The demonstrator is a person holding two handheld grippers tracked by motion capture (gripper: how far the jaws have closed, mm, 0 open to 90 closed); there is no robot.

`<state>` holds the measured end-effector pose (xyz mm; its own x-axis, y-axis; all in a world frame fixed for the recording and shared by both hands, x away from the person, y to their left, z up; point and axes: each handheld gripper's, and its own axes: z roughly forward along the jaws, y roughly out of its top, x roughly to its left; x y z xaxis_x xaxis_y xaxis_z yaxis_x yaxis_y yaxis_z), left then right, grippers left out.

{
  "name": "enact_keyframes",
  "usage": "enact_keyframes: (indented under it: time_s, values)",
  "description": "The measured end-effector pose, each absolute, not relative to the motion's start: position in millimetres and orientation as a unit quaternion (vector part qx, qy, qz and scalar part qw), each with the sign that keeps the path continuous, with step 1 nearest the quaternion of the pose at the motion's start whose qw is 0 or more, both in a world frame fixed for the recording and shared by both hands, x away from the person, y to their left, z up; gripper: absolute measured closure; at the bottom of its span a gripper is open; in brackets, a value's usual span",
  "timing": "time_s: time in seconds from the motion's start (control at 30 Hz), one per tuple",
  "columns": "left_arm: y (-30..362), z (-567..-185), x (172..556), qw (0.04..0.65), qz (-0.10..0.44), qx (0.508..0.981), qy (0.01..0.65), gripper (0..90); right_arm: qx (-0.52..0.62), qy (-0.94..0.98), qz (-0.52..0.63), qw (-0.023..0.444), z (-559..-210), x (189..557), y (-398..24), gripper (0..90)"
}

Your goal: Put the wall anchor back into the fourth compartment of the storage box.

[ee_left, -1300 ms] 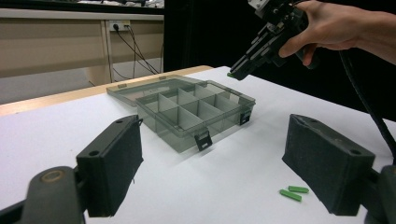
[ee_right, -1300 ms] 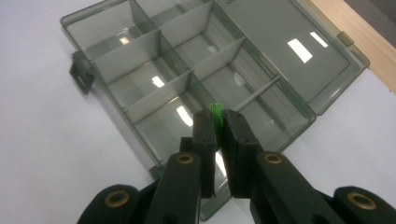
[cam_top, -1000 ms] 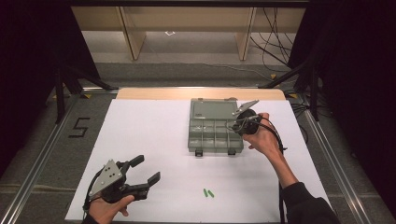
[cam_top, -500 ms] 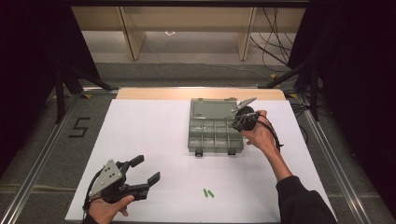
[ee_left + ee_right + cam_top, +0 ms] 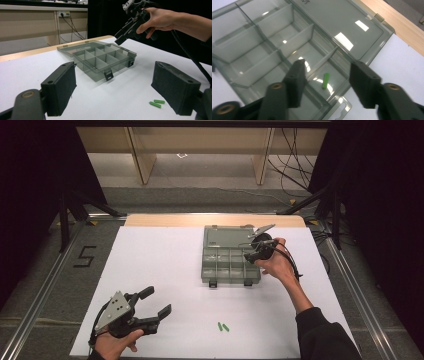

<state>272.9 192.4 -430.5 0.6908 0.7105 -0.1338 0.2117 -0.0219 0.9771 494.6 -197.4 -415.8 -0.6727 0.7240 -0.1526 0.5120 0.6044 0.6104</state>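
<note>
Smoky-grey see-through plastic compartment box (image 5: 231, 263) lies on the white table sheet (image 5: 165, 270), lid (image 5: 226, 237) swung fully open & flat on the far side, toward the bare wooden table edge (image 5: 170, 220). We hold our right gripper (image 5: 254, 253) just above the box's right side, jaws set wide w/ nothing between them. In the right gripper view, one small green plastic stick (image 5: 325, 80) lies in a compartment at the box's edge, seen thru the gap between the jaws. Can't tell if it's the very corner cell.

Our left gripper (image 5: 156, 306) sits low at the near-left of the sheet, well apart from the box, jaws also spread wide & empty. Two more small green sticks (image 5: 223, 326) lie side by side on the bare sheet near the front edge, right of the left gripper; in the left gripper view they're just beside its right-hand jaw. Two black latches (image 5: 108, 74) hang off the box's near wall.
</note>
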Motion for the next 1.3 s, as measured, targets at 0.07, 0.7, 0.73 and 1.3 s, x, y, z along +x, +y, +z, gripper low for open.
enact_keyframes:
  time_s: [0.07, 0.7, 0.73, 1.3]
  values:
    - [192.2, -430.5, 272.8, 0.613, 0.203, 0.685, 0.336, 18.7, 0.344, 0.881, 0.264, 0.191, -412.1, 490.9, -196.2, 40.5]
    - [191.9, -429.3, 272.3, 0.614, 0.207, 0.685, 0.334, 18.7, 0.293, 0.893, 0.29, 0.182, -391.0, 420.0, -167.8, 30.2]
    - [191.9, -429.1, 272.4, 0.614, 0.207, 0.685, 0.333, 18.7, 0.29, 0.895, 0.289, 0.176, -389.8, 415.3, -166.6, 30.2]
    - [193.3, -429.3, 272.8, 0.615, 0.21, 0.683, 0.334, 18.8, 0.26, 0.912, 0.28, 0.147, -405.7, 372.5, -151.0, 30.3]
